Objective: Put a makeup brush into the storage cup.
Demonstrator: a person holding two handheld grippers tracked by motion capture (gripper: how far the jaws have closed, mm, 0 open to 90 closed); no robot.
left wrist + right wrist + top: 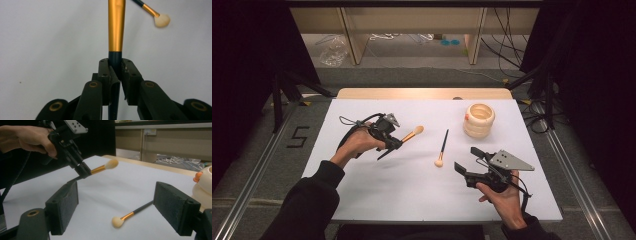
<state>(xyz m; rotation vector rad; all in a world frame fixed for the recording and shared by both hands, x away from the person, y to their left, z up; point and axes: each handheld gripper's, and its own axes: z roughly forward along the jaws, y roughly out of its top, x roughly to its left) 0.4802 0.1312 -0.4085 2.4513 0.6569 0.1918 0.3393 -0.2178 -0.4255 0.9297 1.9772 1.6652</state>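
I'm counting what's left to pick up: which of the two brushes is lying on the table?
The brush between the grippers, head toward the person. The other brush is held in the air by the left gripper.

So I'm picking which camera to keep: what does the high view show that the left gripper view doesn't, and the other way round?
High view alone: the cream ringed holder, the right hand-held gripper with jaws open, and both hands. Left gripper view alone: a close look at the jaws clamped on the held brush's dark handle, below its gold band. Both: the held brush and the second brush lying on the white table.
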